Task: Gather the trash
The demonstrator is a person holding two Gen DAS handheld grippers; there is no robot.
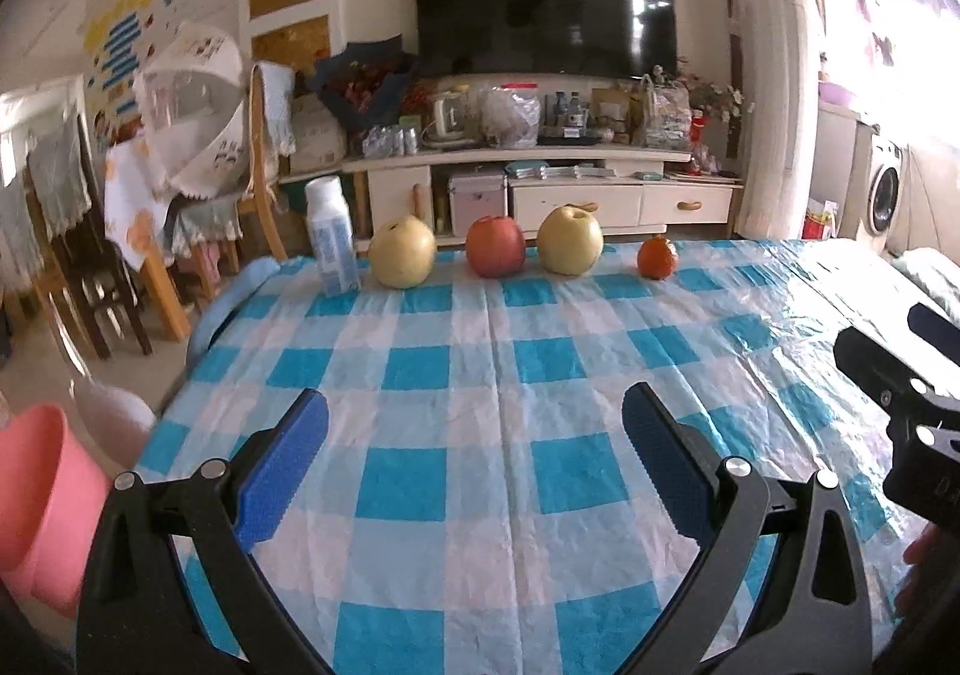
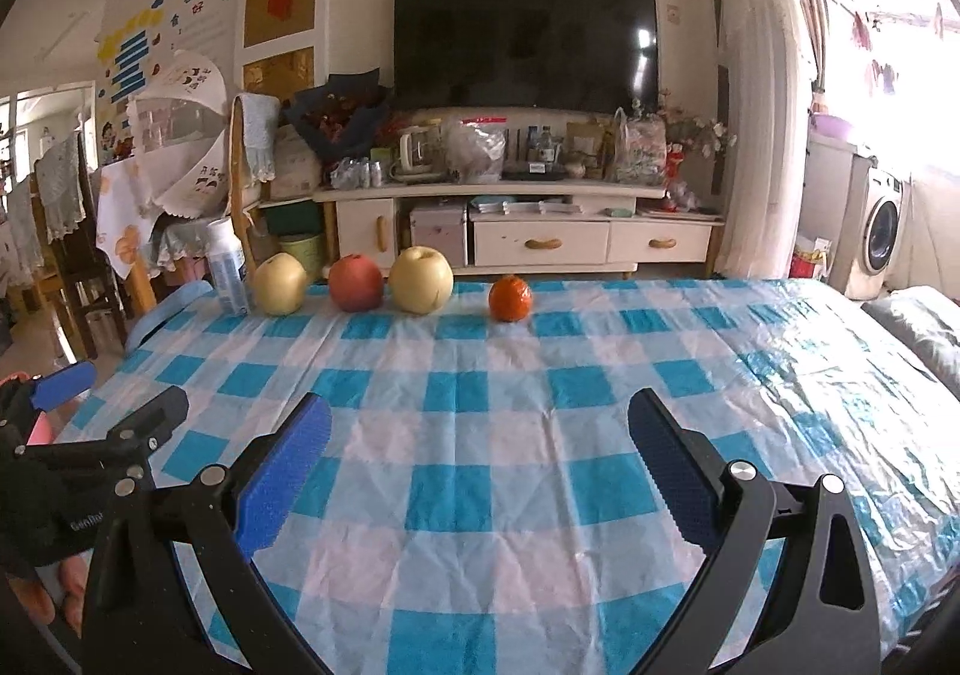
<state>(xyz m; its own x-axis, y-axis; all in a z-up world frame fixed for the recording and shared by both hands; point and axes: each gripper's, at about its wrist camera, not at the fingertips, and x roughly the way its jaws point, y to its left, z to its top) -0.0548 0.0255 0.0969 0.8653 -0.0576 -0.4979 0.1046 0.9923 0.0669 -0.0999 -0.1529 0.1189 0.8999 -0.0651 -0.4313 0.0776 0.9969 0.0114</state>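
in the left wrist view the left gripper (image 1: 474, 471) hangs over the near part of the checked tablecloth (image 1: 492, 351), its blue pads spread wide with nothing between them. along the far edge stand a white bottle (image 1: 331, 237), a yellow pear (image 1: 401, 251), a red apple (image 1: 495, 246), a second yellow pear (image 1: 569, 240) and a small orange (image 1: 657, 257), all well apart from the pads. a pink bin (image 1: 42, 501) sits low beside the table at the left. in the right wrist view the right gripper (image 2: 480, 471) is likewise wide open and holds nothing, over bare cloth, with the same row far ahead: bottle (image 2: 228, 267), pear (image 2: 279, 284), apple (image 2: 356, 282). the bottle looks the likeliest piece of trash, though that is a judgement. this scene fits both a reach yet to come and a table already cleared of other scraps, so i name no step; any grasp of the bottle would call for a long reach forward and left.
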